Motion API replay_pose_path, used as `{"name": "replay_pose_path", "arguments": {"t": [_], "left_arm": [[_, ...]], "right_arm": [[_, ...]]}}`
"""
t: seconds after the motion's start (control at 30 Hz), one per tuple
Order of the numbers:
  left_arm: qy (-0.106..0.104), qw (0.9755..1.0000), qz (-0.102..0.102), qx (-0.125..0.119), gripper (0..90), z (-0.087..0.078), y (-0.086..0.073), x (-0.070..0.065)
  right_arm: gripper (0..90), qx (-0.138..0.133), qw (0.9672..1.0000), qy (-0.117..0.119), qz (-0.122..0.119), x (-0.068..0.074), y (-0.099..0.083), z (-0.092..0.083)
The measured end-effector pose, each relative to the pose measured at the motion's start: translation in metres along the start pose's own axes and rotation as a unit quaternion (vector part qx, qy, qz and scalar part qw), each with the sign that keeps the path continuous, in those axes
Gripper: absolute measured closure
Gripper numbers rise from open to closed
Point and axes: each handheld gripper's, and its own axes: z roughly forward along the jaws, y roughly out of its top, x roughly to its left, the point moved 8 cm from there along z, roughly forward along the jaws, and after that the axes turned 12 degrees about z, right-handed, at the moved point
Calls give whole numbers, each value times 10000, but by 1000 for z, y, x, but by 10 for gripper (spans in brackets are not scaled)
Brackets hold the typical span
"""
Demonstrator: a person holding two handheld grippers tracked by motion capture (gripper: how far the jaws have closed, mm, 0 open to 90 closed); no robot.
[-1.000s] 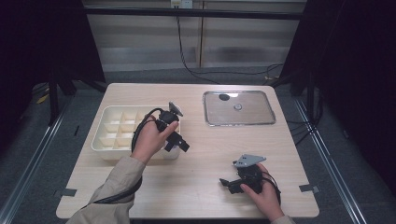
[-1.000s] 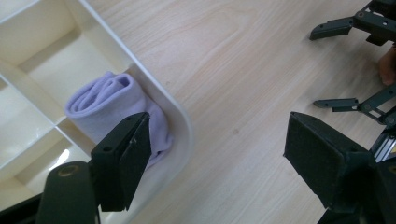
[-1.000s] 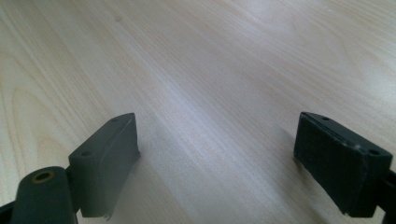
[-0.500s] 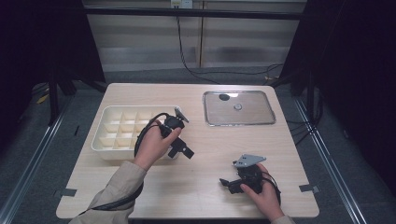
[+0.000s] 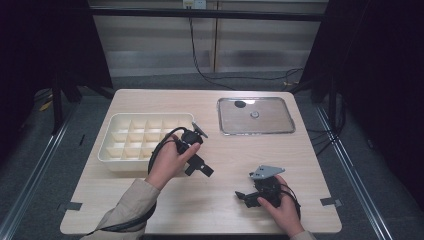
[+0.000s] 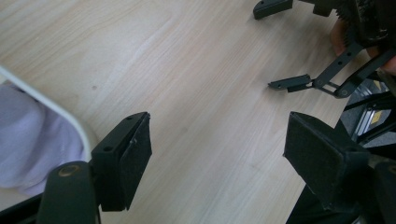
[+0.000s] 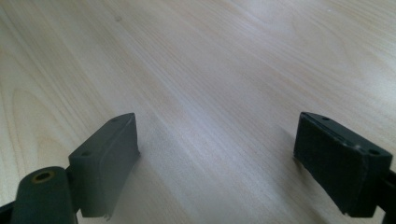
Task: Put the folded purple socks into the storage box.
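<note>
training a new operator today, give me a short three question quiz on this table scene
1. True or false: the left tool is shut on an item.
2. Which lies nearer the left tool: (a) the white divided tray, (b) the clear lid?
3. What lies between the right tool pads?

Key: 1 false, it is open and empty. 2 a. 3 nothing, just bare wooden table.

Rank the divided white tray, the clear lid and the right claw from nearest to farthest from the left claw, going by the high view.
From the left claw:
1. Divided white tray, just to its left, nearest.
2. Right claw, toward the table's near right.
3. Clear lid, at the far right, farthest.
</note>
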Motion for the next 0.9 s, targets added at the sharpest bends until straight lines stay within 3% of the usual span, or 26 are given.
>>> {"name": "replay_pose_path", "arguments": {"t": [0.47, 0.9], "left_arm": [[-143, 9998, 76, 100, 228, 19, -9, -9], [-329, 9994, 99, 22, 230, 39, -18, -15]], "right_arm": [[132, -4, 10000, 3, -13, 0, 0, 0], [132, -4, 10000, 1, -6, 0, 0, 0]]}}
